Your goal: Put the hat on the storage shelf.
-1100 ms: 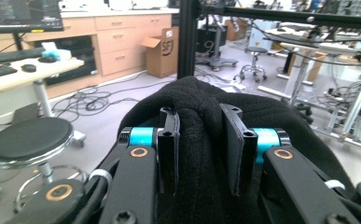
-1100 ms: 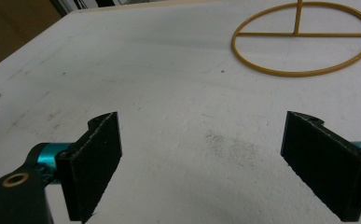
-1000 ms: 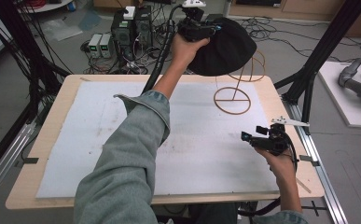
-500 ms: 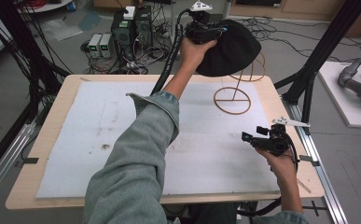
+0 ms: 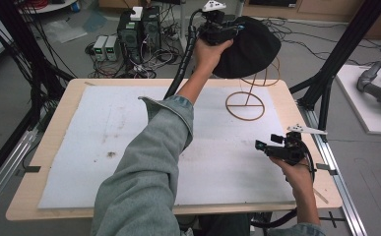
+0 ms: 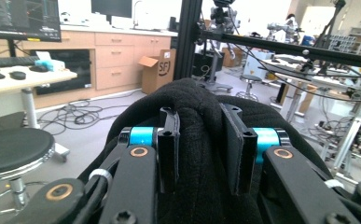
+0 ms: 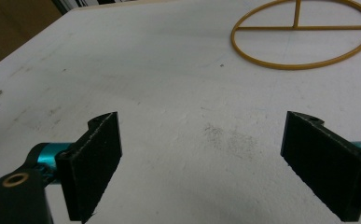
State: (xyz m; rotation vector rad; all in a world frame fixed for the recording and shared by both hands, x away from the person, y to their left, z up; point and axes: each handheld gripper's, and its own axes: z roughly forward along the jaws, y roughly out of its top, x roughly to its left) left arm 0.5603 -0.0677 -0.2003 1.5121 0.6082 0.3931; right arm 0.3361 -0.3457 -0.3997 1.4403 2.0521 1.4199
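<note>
A black knit hat (image 5: 253, 46) hangs at the table's far edge, over the top loop of a gold wire stand (image 5: 245, 104). My left gripper (image 5: 223, 30), held high on an outstretched arm, is shut on the hat's near side. In the left gripper view, both pads (image 6: 169, 140) pinch a thick fold of the hat (image 6: 199, 100). Whether the hat rests on the stand's top I cannot tell. My right gripper (image 5: 266, 146) is low over the white mat (image 5: 104, 137) at the right, jaws wide open with nothing between them. The right gripper view has the stand's ring base (image 7: 304, 35) ahead.
The mat covers a wooden table (image 5: 30, 189), bounded by black frame posts (image 5: 326, 83) and a metal rail on the right. Computers and cables (image 5: 134, 34) lie on the floor behind. The left sleeve (image 5: 148, 162) crosses the middle of the mat.
The left hand and the hat it grips have shifted slightly to the right at the stand's top. The right gripper has stayed in place.
</note>
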